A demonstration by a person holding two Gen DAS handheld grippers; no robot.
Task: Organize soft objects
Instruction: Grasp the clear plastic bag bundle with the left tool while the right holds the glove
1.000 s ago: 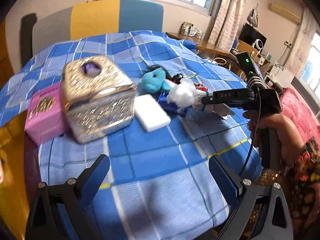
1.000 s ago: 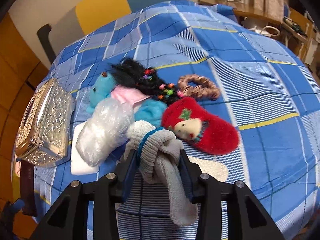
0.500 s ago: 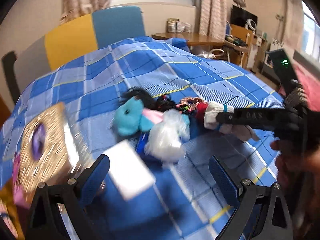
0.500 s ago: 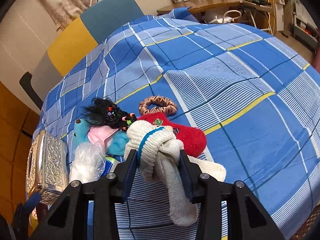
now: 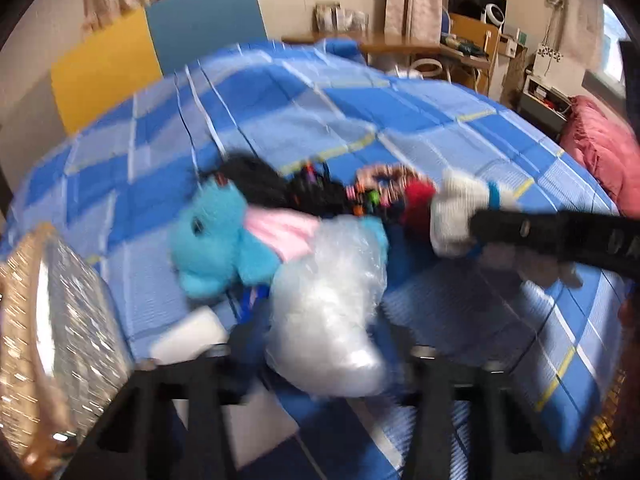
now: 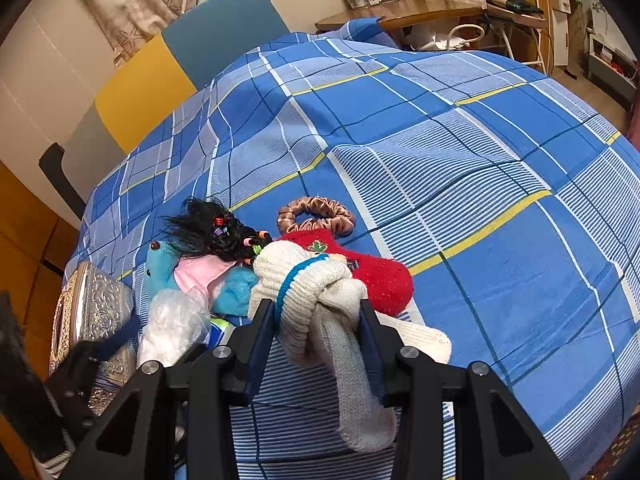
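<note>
My right gripper is shut on a knotted cream sock with a blue stripe, held above the bed; it also shows in the left wrist view. My left gripper has its fingers around a clear plastic bag of white stuffing, close on both sides; the view is blurred. The bag also shows in the right wrist view. Behind lie a blue plush with a pink ear, a black doll wig with beads, a red Christmas sock and a bronze scrunchie.
A silver embossed tissue box stands at the left on the blue plaid bedspread. A white sponge block lies by the bag. A flat cream sock lies under the held one. A headboard and a desk stand behind.
My left gripper has swung right and forward from the tissue box to the plastic bag, and its fingers have narrowed around it. My right gripper has lifted the knotted sock and tilted up.
</note>
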